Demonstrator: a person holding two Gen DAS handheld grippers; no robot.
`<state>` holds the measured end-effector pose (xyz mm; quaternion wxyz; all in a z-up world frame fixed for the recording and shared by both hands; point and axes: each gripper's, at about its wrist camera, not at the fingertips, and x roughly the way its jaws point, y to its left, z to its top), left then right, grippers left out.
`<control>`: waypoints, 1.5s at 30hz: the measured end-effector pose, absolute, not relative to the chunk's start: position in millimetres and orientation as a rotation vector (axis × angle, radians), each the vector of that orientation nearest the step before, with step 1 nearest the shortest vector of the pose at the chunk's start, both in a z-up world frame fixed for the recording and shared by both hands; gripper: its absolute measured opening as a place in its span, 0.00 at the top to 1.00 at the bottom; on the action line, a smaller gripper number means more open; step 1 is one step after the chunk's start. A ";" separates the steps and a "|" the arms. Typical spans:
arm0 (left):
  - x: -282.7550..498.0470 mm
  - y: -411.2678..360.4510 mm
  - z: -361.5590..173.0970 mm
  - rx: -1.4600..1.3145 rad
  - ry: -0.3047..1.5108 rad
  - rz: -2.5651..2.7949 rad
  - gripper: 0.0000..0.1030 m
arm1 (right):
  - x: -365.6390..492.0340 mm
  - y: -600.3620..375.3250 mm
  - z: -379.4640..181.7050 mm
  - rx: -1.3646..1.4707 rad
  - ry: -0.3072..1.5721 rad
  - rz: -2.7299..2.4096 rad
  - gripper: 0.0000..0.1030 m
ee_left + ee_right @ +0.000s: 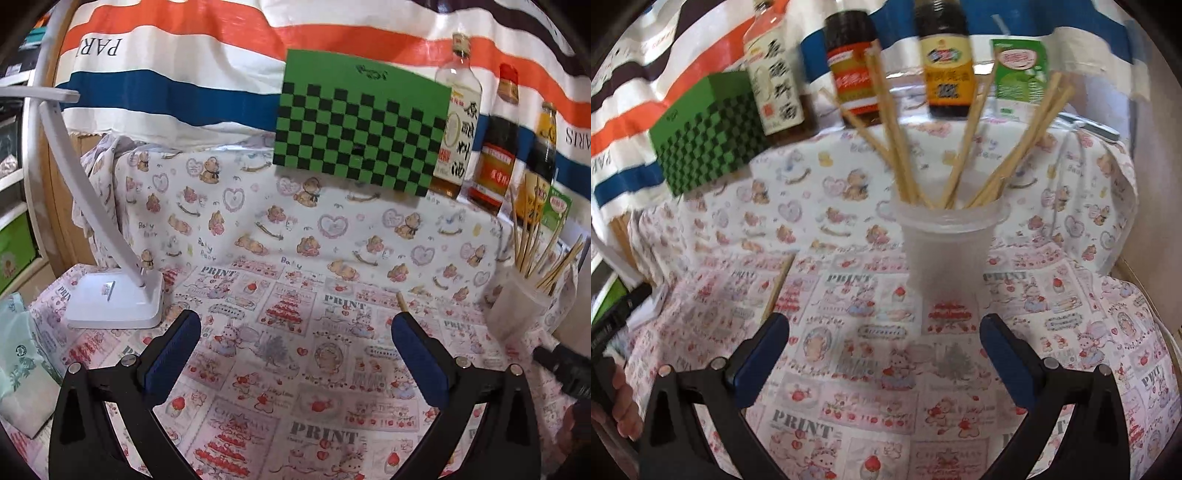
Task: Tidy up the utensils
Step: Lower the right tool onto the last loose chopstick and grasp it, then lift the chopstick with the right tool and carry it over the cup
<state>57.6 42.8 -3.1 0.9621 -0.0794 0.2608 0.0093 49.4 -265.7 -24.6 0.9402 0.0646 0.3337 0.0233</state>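
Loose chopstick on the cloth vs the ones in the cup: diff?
The loose chopstick lies flat on the tablecloth, alone; the chopsticks in the cup stand tilted, fanned out as a bunch inside the translucent cup. Both look like plain light wood.

chopsticks (964, 147): pale matt wood | cup (945, 251): frosted plastic | worktop cover (295, 350): printed cloth | lamp (114, 302): glossy white plastic

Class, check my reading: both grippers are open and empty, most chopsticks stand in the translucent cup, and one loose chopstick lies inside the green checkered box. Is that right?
Not quite. The loose chopstick lies on the tablecloth, not in the green checkered box; the right wrist view shows it. The rest stands.
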 end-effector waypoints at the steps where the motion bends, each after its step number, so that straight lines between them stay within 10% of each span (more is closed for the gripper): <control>1: 56.3 44.4 -1.5 -0.170 0.518 0.021 0.01 | 51.5 -262.5 -26.8 0.131 0.705 0.075 0.00; 11: 48.3 61.0 6.1 -0.261 0.454 0.048 0.01 | 72.6 -197.2 -33.9 0.002 0.912 0.237 0.04; 30: 30.3 54.8 20.2 -0.226 0.328 0.090 0.01 | 84.8 -150.1 -66.6 -0.153 0.984 0.253 0.94; 45: 33.9 43.6 15.0 -0.166 0.342 0.086 0.01 | 39.8 -229.4 11.5 0.013 0.754 0.166 0.95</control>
